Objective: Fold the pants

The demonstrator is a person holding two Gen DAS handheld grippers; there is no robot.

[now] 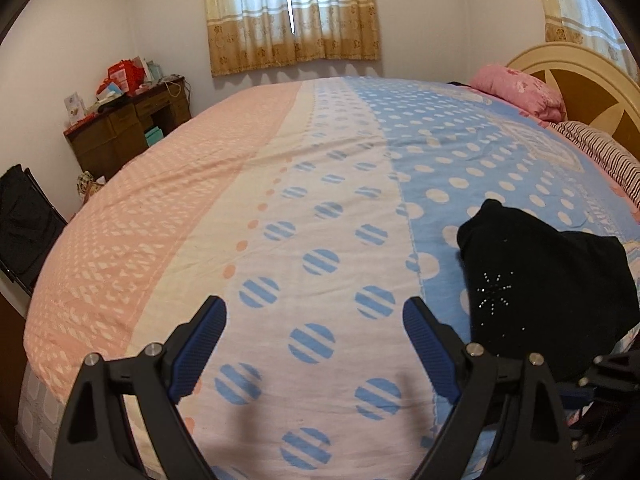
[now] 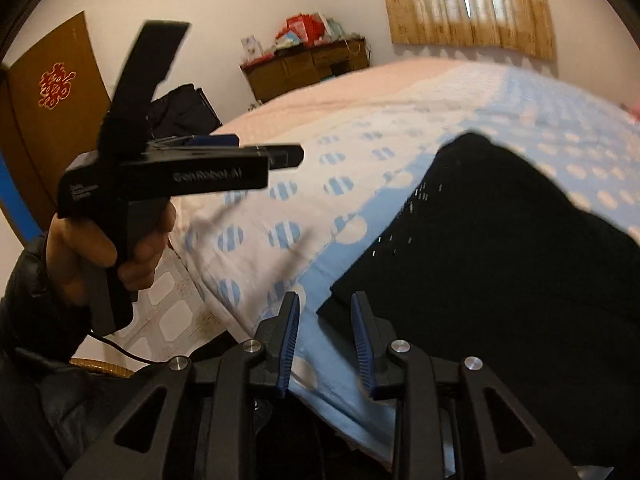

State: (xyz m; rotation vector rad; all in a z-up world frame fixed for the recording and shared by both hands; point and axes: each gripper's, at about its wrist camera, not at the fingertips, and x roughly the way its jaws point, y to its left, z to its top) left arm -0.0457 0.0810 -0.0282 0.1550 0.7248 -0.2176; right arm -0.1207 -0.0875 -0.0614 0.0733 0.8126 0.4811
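Note:
The black pants, with a small rhinestone star, lie bunched on the blue part of the bedspread at the right. My left gripper is wide open and empty, above the spread to the left of the pants. In the right wrist view the pants fill the right side. My right gripper is partly open and empty, just short of the pants' near corner. The left gripper also shows there, held in a hand at the left.
A pink pillow and a striped pillow lie by the headboard at the right. A wooden desk with boxes stands at the far left. A black chair stands beside the bed's left edge.

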